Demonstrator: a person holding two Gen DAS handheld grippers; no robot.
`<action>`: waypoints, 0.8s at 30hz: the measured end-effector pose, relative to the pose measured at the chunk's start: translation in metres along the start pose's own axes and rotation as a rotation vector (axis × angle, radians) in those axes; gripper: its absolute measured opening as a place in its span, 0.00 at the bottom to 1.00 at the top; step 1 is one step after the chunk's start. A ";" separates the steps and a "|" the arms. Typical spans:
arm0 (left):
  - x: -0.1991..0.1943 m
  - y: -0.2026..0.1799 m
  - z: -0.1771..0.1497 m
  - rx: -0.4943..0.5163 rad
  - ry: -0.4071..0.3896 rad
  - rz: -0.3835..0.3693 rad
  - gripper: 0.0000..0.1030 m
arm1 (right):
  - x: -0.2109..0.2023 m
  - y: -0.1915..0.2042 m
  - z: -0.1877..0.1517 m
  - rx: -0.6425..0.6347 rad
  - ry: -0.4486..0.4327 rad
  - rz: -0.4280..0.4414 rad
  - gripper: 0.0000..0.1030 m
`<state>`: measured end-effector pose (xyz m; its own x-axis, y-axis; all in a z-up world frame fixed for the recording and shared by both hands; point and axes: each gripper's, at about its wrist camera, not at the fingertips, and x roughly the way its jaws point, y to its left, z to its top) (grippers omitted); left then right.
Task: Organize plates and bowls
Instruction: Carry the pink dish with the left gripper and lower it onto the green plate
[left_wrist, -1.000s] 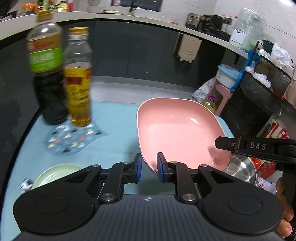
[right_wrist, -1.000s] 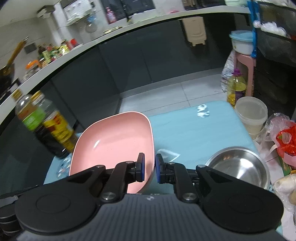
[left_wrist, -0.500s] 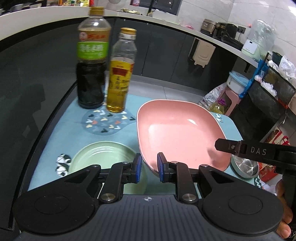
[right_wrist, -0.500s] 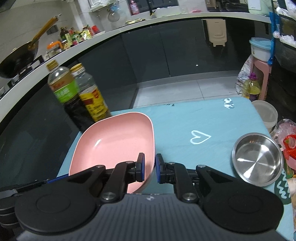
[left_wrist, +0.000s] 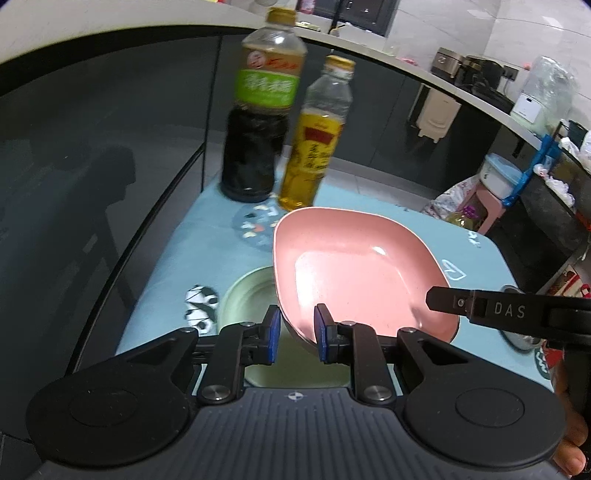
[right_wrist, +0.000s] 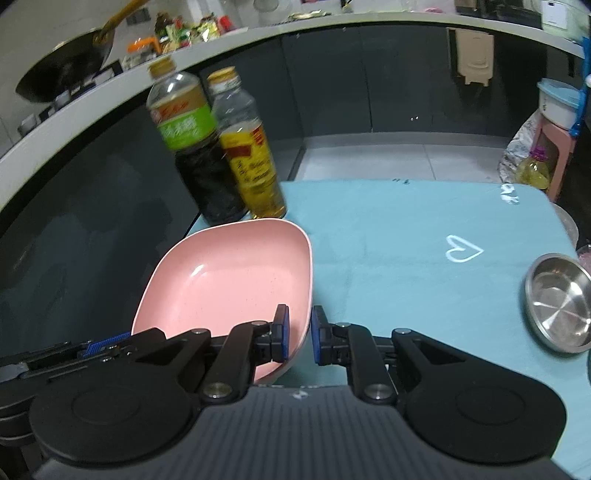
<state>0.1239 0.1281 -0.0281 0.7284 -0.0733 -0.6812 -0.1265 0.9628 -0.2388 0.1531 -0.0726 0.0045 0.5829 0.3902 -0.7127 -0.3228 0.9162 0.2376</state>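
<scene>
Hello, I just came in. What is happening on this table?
A person holds the pink plate with both grippers: the left gripper and the right gripper each clamp its near rim. The plate hangs above a green plate on the blue mat. A steel bowl waits at the right.

- Left wrist view looks forward and down along its fingers (left_wrist: 274, 332), close over the worktop's (left_wrist: 207, 251) left side.
- Right wrist view faces likewise from the right.
- Both share the pink plate (left_wrist: 354, 273) (right_wrist: 229, 280) and two bottles (left_wrist: 258, 122) (right_wrist: 195, 147).
</scene>
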 end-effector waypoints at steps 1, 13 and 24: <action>0.001 0.003 -0.001 -0.003 0.003 0.003 0.17 | 0.003 0.004 -0.001 -0.006 0.009 -0.002 0.13; 0.021 0.030 -0.013 -0.030 0.064 0.003 0.17 | 0.030 0.030 -0.012 -0.044 0.089 -0.042 0.13; 0.033 0.034 -0.018 -0.016 0.080 0.028 0.17 | 0.047 0.034 -0.019 -0.052 0.135 -0.070 0.13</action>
<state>0.1317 0.1542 -0.0713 0.6687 -0.0672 -0.7405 -0.1573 0.9606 -0.2292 0.1557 -0.0242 -0.0334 0.5011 0.3061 -0.8095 -0.3248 0.9335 0.1519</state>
